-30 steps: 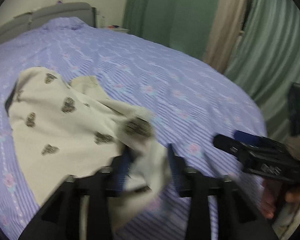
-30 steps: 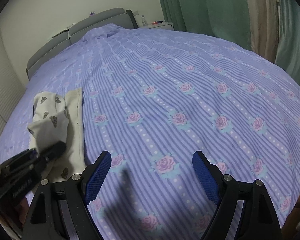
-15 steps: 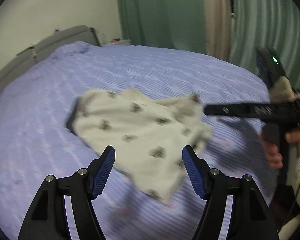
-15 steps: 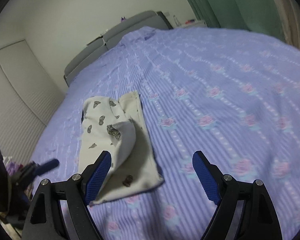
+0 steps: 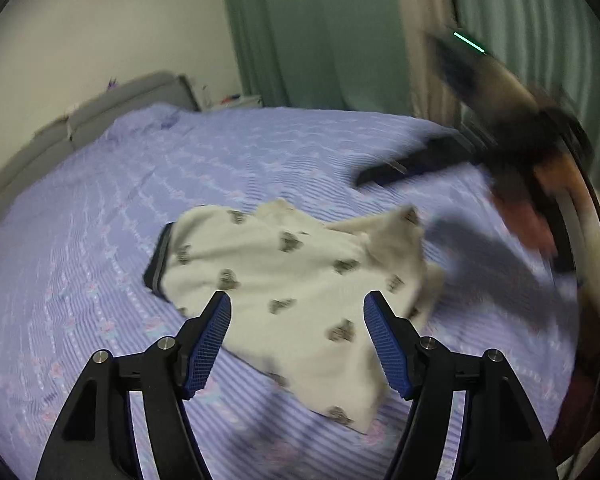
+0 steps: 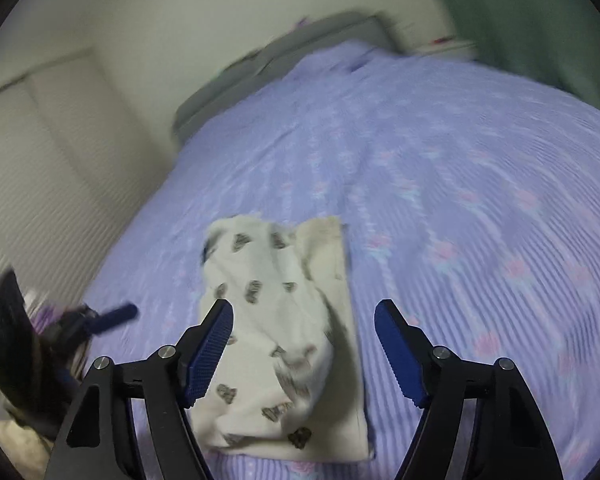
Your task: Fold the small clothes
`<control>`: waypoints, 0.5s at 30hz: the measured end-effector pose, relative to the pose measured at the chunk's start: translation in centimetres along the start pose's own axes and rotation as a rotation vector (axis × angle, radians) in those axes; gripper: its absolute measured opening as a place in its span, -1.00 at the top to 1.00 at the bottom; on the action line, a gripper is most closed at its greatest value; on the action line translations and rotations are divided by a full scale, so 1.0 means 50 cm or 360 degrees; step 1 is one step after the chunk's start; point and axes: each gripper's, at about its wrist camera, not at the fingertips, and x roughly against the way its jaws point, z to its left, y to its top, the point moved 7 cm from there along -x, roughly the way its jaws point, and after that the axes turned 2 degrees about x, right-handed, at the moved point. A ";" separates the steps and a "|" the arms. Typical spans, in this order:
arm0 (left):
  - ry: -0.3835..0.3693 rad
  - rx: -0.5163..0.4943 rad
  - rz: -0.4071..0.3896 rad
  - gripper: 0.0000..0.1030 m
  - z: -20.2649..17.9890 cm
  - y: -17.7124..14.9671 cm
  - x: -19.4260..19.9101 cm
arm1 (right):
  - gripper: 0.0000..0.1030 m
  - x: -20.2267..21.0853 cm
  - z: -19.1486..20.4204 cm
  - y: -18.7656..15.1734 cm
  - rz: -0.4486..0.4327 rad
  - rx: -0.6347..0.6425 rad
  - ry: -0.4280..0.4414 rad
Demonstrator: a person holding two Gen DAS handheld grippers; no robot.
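The garment is soft matt cloth, cream with dark printed motifs, creased and rumpled where it doubles over; its waistband looks like a darker, ribbed knit. The bedspread beneath it is matt woven cloth, lilac with fine raised stripes and pink flowers. The left gripper has matt black plastic fingers, blue pads with a fine cross-hatched rubbery grain, and small shiny metal pins. The right gripper is built alike. The headboard looks like grey matt upholstery, the curtains like pleated green cloth, and the wall plain and matt.
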 end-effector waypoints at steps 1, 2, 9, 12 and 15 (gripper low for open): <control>0.0016 -0.0048 -0.0012 -0.26 -0.017 -0.004 0.000 | -0.44 -0.013 0.002 0.020 0.0058 0.0055 0.0036; 0.0029 -0.0115 -0.0041 -0.23 -0.046 -0.010 -0.002 | -0.44 -0.025 0.004 0.034 0.0108 0.0109 0.0054; -0.0062 -0.0075 0.0028 0.03 -0.103 -0.029 -0.060 | -0.35 -0.114 0.037 0.078 0.0472 0.0380 0.0153; -0.0073 -0.0069 0.0061 0.11 -0.109 -0.029 -0.081 | -0.24 -0.153 0.042 0.075 0.0581 0.0313 0.0234; -0.0099 -0.0020 0.0074 0.12 -0.104 -0.028 -0.086 | -0.13 -0.191 0.040 0.060 0.0682 0.0233 0.0311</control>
